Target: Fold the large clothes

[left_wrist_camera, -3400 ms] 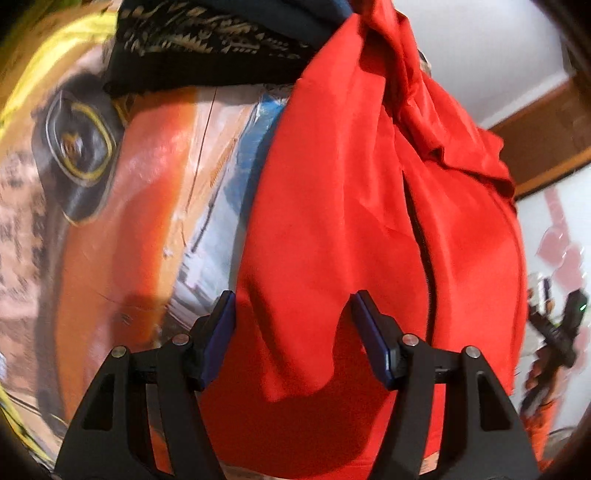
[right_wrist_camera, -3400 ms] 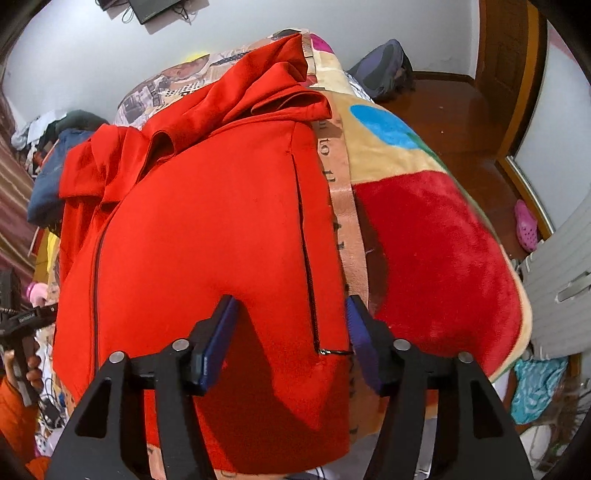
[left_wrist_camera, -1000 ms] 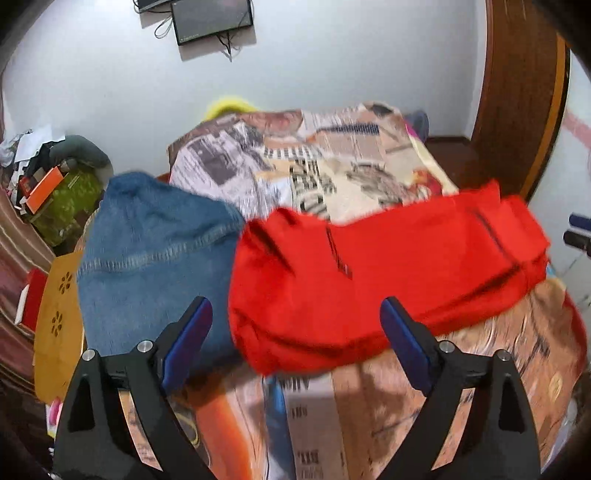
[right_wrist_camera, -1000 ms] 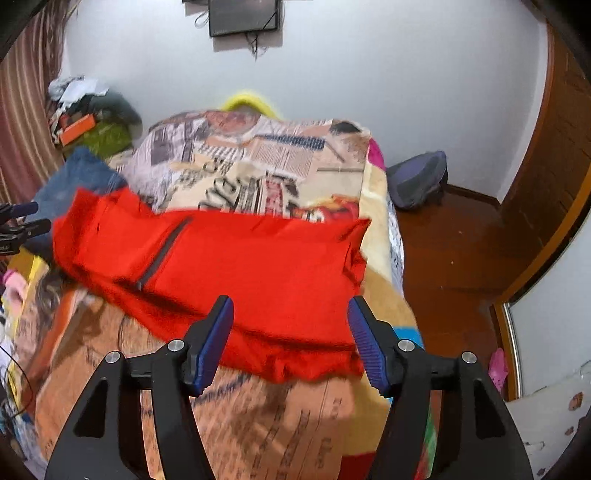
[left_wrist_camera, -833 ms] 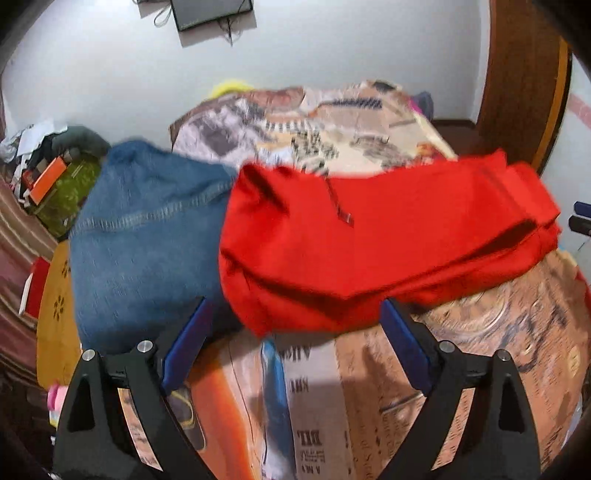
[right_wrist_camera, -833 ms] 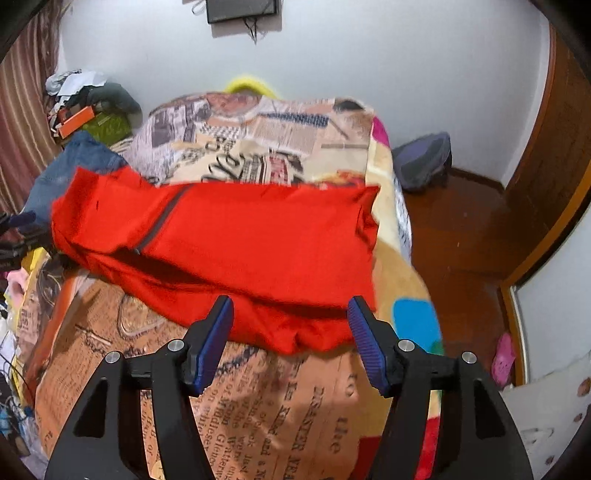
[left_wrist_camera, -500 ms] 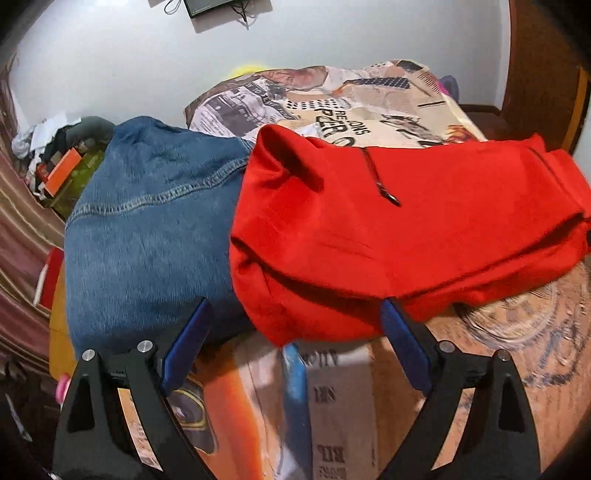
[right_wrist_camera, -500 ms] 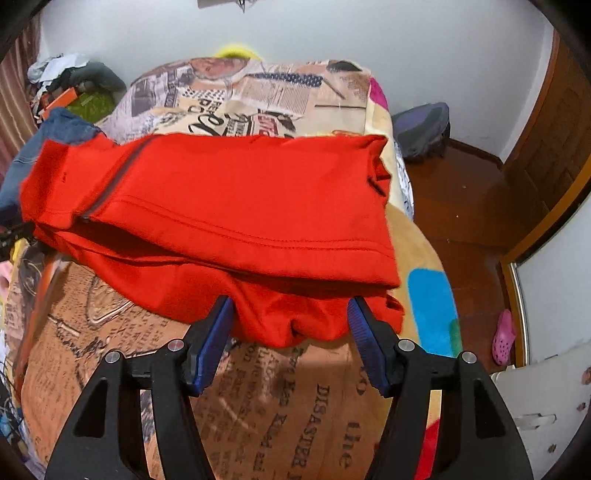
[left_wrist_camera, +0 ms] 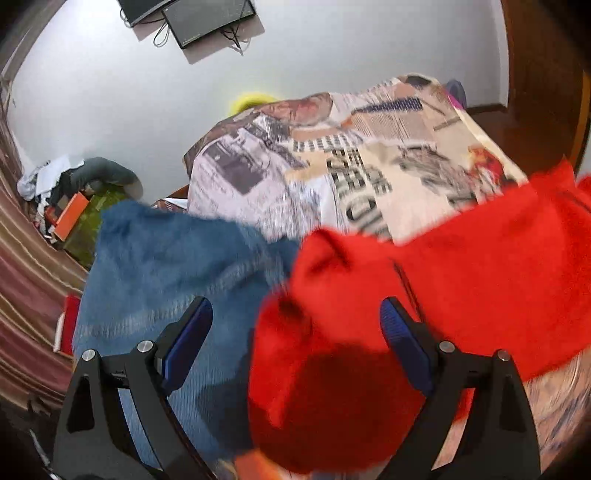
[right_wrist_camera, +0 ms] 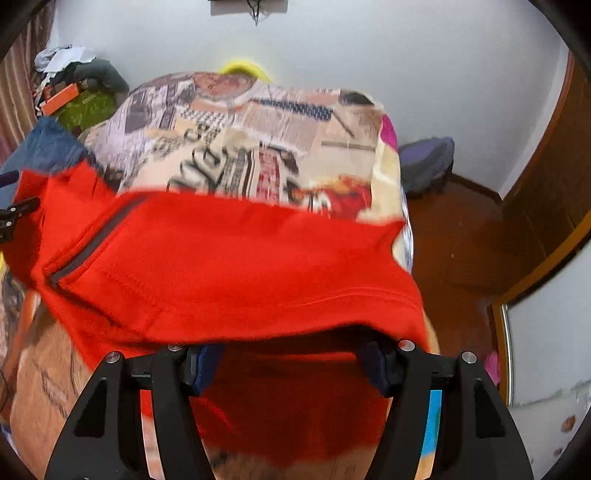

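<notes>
Two spread grippers, left gripper (left_wrist_camera: 295, 332) and right gripper (right_wrist_camera: 291, 363), at red jacket (right_wrist_camera: 229, 266)

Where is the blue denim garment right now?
In the left wrist view, the blue denim garment lies on the bed's left side, against the red zip-up jacket.

You're in a small bedroom, white walls all round.
Dark monitor (left_wrist_camera: 208, 20) hangs high; wooden floor (right_wrist_camera: 454, 236) and brown door (right_wrist_camera: 550, 177) sit right.
</notes>
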Action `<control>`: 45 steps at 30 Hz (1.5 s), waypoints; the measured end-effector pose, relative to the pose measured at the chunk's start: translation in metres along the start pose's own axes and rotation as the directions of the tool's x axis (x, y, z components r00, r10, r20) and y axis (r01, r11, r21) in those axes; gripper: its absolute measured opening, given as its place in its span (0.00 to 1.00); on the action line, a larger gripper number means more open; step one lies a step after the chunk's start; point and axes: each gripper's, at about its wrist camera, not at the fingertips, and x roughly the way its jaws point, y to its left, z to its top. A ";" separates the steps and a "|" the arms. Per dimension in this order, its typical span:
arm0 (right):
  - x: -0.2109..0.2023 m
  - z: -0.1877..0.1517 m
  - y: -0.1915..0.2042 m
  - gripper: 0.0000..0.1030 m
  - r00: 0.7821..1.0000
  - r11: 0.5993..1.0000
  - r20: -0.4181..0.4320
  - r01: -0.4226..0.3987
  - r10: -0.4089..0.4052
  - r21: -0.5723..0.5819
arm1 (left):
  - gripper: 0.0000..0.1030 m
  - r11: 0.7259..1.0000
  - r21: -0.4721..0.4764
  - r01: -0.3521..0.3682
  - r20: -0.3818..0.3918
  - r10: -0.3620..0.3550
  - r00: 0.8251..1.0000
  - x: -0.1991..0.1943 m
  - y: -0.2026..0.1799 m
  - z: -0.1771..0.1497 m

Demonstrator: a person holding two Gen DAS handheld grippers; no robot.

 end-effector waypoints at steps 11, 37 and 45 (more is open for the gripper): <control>0.046 0.079 -0.044 0.58 0.999 0.969 0.022 -0.035 0.030 0.244 | 0.89 0.964 -0.240 0.115 0.046 -0.107 0.993 0.001 0.048 0.042; -0.004 -0.007 0.001 0.58 0.990 0.989 -0.047 -0.130 0.134 0.075 | 0.99 0.923 0.382 -0.034 -0.024 0.047 0.999 -0.007 -0.109 -0.028; 0.019 -0.020 0.020 0.58 0.991 0.994 -0.077 -0.109 0.111 0.023 | 0.99 0.976 0.195 -0.098 -0.036 0.107 0.994 0.022 -0.050 0.030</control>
